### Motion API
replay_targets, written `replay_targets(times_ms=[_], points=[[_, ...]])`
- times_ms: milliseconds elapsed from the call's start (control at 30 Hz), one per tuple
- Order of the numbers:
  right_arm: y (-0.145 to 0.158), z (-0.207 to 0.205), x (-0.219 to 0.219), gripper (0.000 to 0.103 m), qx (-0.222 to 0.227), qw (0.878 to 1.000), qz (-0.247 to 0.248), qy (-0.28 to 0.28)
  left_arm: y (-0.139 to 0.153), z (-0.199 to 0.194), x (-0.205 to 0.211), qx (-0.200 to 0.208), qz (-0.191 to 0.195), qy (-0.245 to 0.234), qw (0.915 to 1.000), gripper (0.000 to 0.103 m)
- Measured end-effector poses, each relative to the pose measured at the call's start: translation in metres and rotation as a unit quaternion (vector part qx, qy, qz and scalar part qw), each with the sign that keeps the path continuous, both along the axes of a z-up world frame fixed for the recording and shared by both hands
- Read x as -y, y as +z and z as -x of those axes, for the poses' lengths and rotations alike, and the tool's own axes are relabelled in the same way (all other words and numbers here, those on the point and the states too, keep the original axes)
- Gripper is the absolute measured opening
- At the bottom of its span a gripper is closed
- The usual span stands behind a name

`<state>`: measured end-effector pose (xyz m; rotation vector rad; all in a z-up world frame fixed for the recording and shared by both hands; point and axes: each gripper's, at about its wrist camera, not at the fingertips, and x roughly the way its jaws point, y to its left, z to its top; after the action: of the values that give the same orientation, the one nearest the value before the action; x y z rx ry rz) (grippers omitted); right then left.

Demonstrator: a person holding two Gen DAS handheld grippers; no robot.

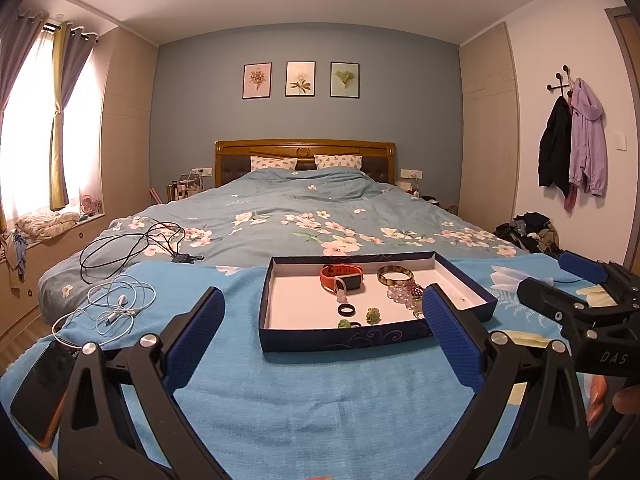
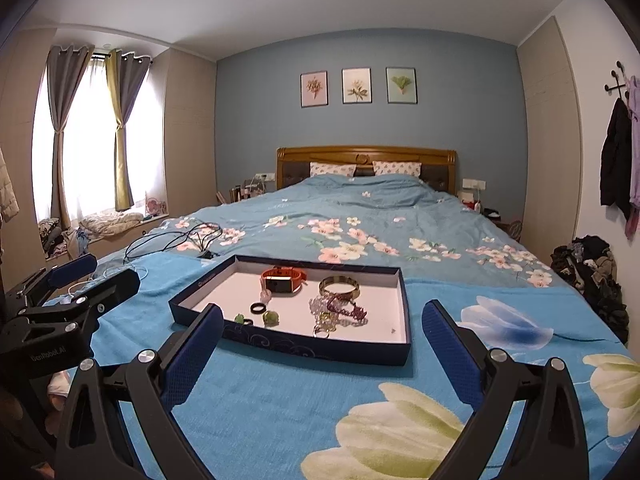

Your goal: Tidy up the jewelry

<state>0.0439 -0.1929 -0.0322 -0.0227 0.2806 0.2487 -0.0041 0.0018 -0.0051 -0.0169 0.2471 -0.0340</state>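
A shallow dark-blue box lid with a white floor lies on the blue flowered blanket at the foot of the bed. Inside it are an orange-strapped watch, a gold bangle, pale purple and dark red bead bracelets, a black ring, and small green pieces. My left gripper is open just short of the box's near wall. My right gripper is open on the box's right side, nothing between its fingers.
White earphones and a black cable lie on the bed left of the box. A dark phone rests by the left edge. A clothes pile sits on the floor at right. Bare blanket lies in front of the box.
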Motion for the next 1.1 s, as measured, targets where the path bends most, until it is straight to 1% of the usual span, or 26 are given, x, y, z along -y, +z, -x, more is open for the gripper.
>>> replay_targets(times_ms=[1100], points=[[-0.0010,-0.0008,0.0007,0.096,-0.003,1.000,-0.006,-0.004,0.0014,0.0015,0.0000,0.007,0.000,0.004,1.0000,0.097]])
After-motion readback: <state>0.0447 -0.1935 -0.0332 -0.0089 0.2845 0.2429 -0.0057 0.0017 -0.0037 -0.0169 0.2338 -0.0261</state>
